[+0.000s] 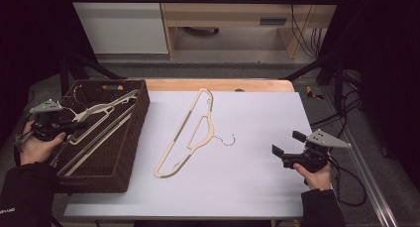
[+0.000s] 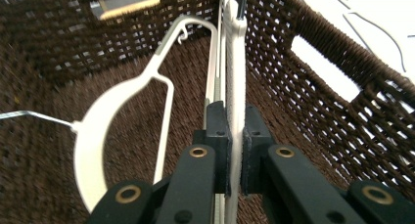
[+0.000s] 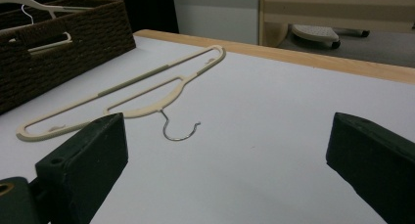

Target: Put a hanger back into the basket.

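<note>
At the table's left edge, the left gripper (image 1: 74,128) is reaching into the dark brown woven wicker basket (image 1: 130,138), its jaws pressing together on the flat edge of a white plastic clothes hanger (image 2: 235,82) that is standing on edge along the basket's wall. Beside it, a second white hanger (image 2: 98,131) with a curved shoulder and a thin wire hook is leaning over the basket floor. From the high view these hangers are overlapping, so it is hard to tell how many are lying in the basket; the left gripper view is separating the clamped one from its neighbour.

In the middle of the white table sheet (image 1: 247,177), a cream-coloured flat hanger with a metal hook (image 1: 190,133) is lying diagonally, well apart from both grippers.

At the right, the right gripper (image 1: 287,146) is hovering just above the sheet with its jaws spread wide, gripping nothing. The right gripper view is showing the cream hanger's hook curling toward it.
</note>
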